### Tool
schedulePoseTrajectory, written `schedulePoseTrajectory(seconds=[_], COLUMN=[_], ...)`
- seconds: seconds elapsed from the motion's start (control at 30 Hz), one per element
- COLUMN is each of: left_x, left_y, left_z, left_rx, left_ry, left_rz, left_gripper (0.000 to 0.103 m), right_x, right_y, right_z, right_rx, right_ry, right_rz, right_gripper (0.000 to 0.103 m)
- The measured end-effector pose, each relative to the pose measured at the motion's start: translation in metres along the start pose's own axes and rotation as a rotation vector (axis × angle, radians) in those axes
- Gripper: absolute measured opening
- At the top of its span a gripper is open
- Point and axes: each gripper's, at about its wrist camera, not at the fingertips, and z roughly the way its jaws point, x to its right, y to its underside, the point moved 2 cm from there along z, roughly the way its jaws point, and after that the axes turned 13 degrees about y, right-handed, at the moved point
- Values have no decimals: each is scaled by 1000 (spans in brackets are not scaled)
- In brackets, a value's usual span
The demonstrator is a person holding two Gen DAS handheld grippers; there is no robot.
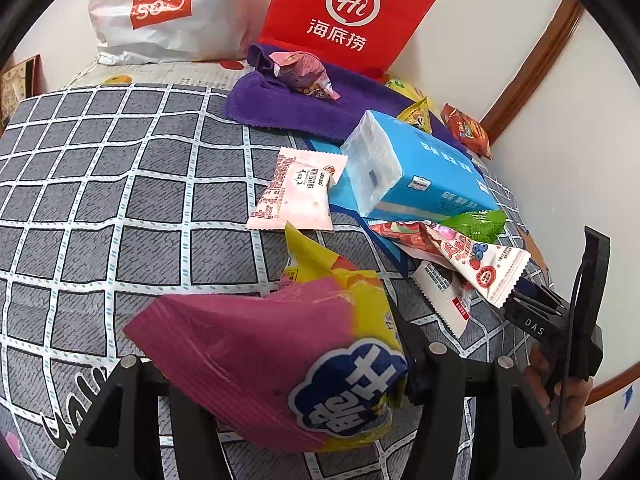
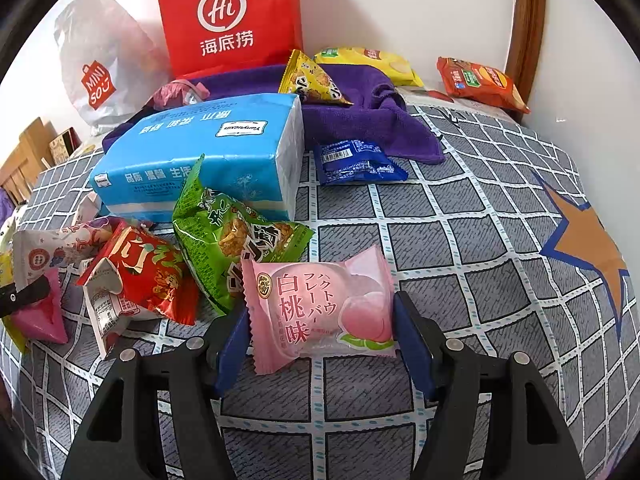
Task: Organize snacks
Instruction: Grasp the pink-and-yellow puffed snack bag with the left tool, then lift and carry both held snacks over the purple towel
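Two grippers are busy on the grey checked bedsheet (image 2: 480, 208). My left gripper (image 1: 264, 368) is clamped about half-wide on a puffy pink-and-yellow snack bag (image 1: 280, 360), lifted clear of the sheet, probably so it can go to a sorted group. My right gripper (image 2: 320, 336) straddles a pink peach-flavour packet (image 2: 320, 312) lying flat in front of the blue tissue pack (image 2: 200, 160); its blue pads stand just off both edges, so nothing is gripped. A green crinkly packet (image 2: 232, 236) and a red one (image 2: 148, 276) crowd between peach packet and tissue pack.
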Motion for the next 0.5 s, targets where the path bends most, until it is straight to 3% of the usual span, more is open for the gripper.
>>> schedulePoseTrajectory(seconds=[0.23,0.4,0.5], left_x=[0,1,2], left_y=[-1,1,5], left_z=[-1,-6,-10], left_rx=[-8,-27,-37], left_ry=[8,15,4], left_rz=[-5,-17,-9], left_gripper=[60,72,74], right_x=[-1,-1,0], right_y=[0,0,0], right_z=[1,1,1], right_rx=[-4,-6,-5], right_ry=[-5,-18,-28], right_rz=[-4,1,6], right_gripper=[74,76,76])
